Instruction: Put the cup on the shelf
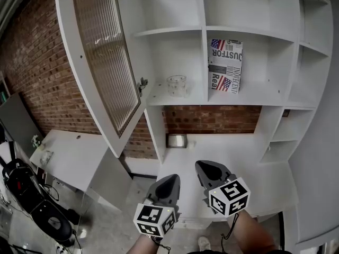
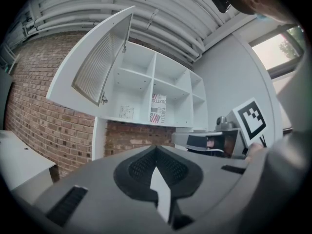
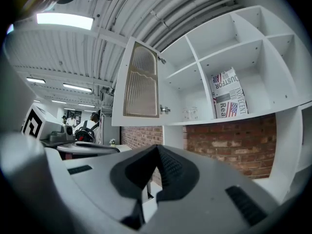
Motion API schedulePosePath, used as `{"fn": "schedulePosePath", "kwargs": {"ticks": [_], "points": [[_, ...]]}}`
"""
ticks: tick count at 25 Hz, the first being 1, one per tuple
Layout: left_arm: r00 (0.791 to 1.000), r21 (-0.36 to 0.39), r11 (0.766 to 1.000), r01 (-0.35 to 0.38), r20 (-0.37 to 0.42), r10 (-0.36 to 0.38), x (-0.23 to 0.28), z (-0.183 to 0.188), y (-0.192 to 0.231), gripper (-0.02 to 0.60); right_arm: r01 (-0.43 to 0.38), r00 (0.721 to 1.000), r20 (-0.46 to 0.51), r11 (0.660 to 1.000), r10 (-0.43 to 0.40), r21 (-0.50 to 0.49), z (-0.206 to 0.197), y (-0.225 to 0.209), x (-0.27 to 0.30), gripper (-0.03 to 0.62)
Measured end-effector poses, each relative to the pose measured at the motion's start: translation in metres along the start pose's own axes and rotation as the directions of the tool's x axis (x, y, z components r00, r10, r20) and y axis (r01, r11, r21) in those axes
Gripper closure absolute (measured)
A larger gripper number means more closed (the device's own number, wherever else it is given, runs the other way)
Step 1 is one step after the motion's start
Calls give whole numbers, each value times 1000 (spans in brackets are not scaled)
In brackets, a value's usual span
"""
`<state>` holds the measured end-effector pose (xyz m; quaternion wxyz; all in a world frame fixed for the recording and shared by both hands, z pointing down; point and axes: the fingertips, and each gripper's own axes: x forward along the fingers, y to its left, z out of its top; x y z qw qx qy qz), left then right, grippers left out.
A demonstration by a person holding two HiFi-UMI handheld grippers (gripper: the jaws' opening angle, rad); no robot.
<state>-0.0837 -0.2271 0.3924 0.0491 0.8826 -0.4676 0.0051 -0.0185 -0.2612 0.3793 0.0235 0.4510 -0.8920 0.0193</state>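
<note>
Jaws on my left gripper (image 2: pixel 156 151) are pressed together at the tips, with nothing between them; only a pale sliver of light shows behind the dark ribbed pads (image 2: pixel 170 167). My right gripper (image 3: pixel 157 151) is clenched the same way, pads meeting along one seam, and it carries nothing either. From the head view I see both tools held low and close together, left gripper (image 1: pixel 168 187) and right gripper (image 1: pixel 212 172), noses aimed toward the wall and well apart from the shelf unit (image 1: pixel 249 32) above them.

The cup (image 1: pixel 176 85), a clear glass one, stands upright on the shelf in the left compartment of the row just above the brick, near the upright divider. Neither gripper touches it. I pick it out in the left gripper view (image 2: pixel 126 112) and in the right gripper view (image 3: pixel 190 113), small and far off in both.

Next door, in the compartment to the right, a book (image 1: pixel 226 66) with flag print stands against that same divider. The cabinet door (image 1: pixel 103 57) with ribbed glass hangs swung open to the left of the cup's compartment.
</note>
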Motion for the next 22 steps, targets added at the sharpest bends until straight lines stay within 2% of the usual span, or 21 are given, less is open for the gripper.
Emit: {"fn": "schedulePosePath", "kwargs": {"ticks": [22], "points": [[1000, 16, 1000, 14, 0, -14, 8, 4, -10, 577, -10, 1000, 4, 1000, 10, -4, 2, -3, -1, 594]]}}
